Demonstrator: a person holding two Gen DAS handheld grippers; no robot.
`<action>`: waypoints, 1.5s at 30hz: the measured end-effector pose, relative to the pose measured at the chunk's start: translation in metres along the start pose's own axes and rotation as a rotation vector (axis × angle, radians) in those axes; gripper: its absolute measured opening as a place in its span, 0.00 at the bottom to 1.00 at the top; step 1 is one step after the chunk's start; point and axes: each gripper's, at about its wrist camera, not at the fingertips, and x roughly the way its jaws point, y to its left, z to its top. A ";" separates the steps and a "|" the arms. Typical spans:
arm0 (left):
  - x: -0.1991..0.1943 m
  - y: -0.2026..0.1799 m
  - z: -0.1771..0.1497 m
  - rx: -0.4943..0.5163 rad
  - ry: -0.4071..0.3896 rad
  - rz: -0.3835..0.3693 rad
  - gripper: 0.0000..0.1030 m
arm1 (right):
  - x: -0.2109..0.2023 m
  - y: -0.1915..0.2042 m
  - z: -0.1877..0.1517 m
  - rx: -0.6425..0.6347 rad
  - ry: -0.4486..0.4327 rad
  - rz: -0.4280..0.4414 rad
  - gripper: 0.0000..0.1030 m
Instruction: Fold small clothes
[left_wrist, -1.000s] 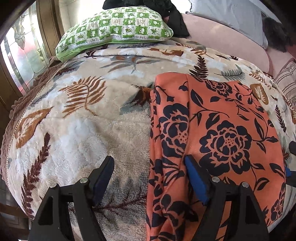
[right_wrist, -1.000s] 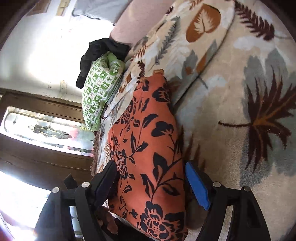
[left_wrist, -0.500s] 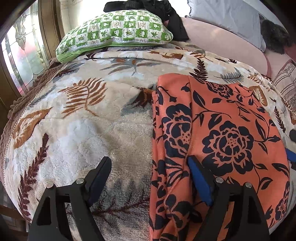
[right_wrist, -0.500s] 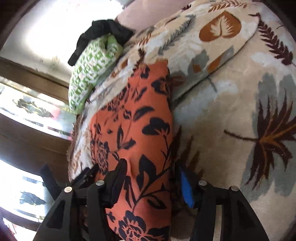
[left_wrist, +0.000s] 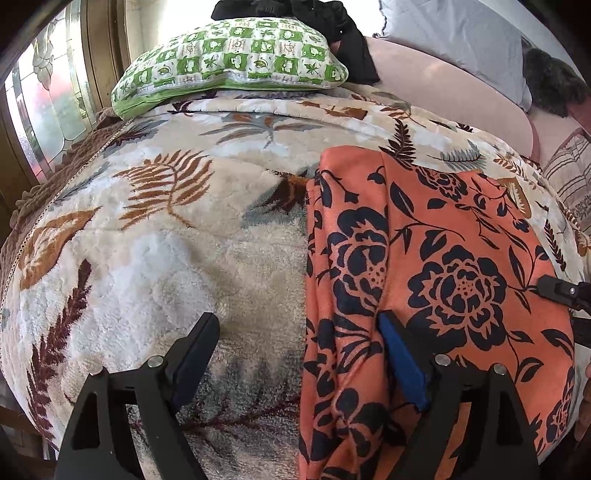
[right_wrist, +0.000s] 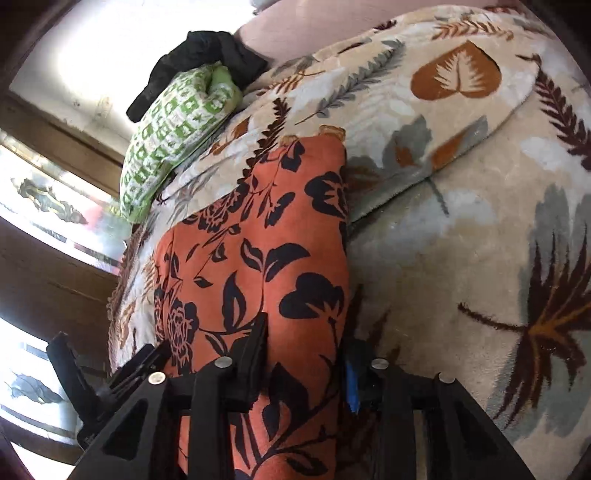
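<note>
An orange garment with a black flower print (left_wrist: 443, 240) lies flat on the leaf-patterned blanket (left_wrist: 166, 266). My left gripper (left_wrist: 299, 354) is wide and its jaws are opening. The garment's left edge lies between them, and the blue pad (left_wrist: 402, 362) rests on the cloth. In the right wrist view the garment (right_wrist: 266, 229) runs away from the camera. My right gripper (right_wrist: 304, 354) straddles a strip along its right edge without visibly pinching it. A black finger of the right gripper (left_wrist: 557, 290) shows at the garment's right side.
A green checked pillow (left_wrist: 229, 62) lies at the head of the bed with a black cloth (left_wrist: 332, 14) behind it. A grey pillow (left_wrist: 454, 44) sits on pink bedding at the back right. A wooden window frame (left_wrist: 44, 110) borders the left side.
The left jaws have spread a little wider in place. The right gripper has rolled and shifted toward the garment's right edge, and its jaws now span a narrower strip of cloth.
</note>
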 end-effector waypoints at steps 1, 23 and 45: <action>0.000 0.001 0.000 -0.005 0.002 -0.002 0.86 | -0.007 -0.001 -0.002 0.008 -0.025 -0.017 0.74; -0.061 -0.001 -0.013 -0.061 -0.003 -0.124 0.84 | -0.054 0.020 -0.040 0.034 -0.065 0.343 0.75; -0.029 0.009 -0.045 -0.063 0.074 -0.144 0.87 | -0.022 0.032 0.017 0.089 0.048 0.304 0.78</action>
